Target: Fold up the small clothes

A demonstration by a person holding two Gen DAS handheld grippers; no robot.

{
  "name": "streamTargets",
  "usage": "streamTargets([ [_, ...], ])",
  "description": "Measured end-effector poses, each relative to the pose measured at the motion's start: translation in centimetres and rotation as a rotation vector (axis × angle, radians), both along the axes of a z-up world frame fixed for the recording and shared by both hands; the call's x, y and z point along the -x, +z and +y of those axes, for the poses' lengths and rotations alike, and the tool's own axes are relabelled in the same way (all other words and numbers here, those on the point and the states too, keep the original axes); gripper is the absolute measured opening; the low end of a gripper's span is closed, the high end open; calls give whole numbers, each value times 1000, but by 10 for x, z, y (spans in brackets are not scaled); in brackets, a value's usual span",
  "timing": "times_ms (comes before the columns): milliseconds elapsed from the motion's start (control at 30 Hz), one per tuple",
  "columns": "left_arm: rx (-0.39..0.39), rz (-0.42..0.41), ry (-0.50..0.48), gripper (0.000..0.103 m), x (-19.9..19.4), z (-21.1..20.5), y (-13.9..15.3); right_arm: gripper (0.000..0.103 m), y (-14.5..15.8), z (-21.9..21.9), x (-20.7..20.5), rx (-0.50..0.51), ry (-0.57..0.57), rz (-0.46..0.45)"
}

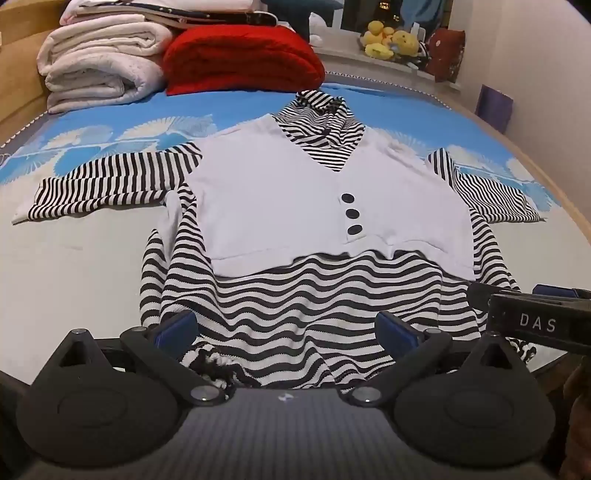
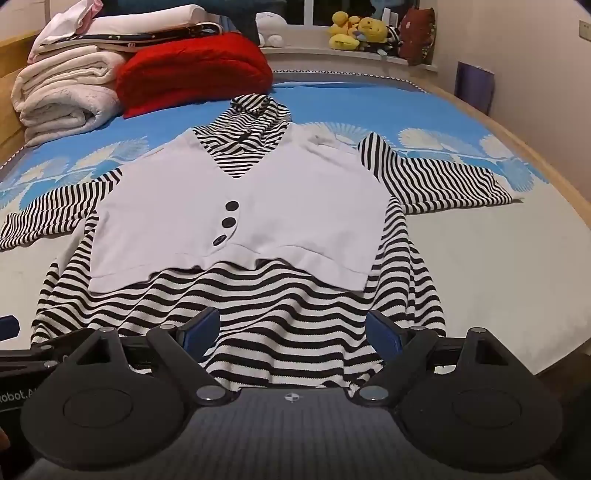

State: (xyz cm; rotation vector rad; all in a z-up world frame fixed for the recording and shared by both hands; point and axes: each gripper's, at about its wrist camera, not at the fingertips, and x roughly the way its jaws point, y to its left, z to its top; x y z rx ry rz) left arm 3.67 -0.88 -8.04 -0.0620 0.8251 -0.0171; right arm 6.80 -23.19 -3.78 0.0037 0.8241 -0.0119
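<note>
Far left corner of the bed (image 1: 92, 266): folded white blankets (image 1: 96, 70) stacked, red cushion (image 1: 240, 59) just beside them. Striped top (image 1: 295, 295) with white vest front (image 1: 280, 206) lies flat, face up, mid-bed, collar toward the far edge, hem at the near edge. Both sleeves spread out sideways, three dark buttons (image 1: 352, 214) down the vest. Left gripper (image 1: 288, 328) over the hem's left part, jaws wide, nothing clamped; cloth visible between the blue pads, contact unclear. Right gripper (image 2: 291, 332) over the hem just beside it, jaws also wide, nothing held. Yellow plush toys (image 2: 354, 29) on the sill past the far right corner, purple bag (image 2: 474, 86) against the right wall.
</note>
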Motion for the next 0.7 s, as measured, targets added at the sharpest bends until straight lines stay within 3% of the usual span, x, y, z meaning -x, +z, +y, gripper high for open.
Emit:
streamTargets([
  [700,1,13,0,102,-1,-2,-3,87,-1,1,-2,4,-1,-1],
])
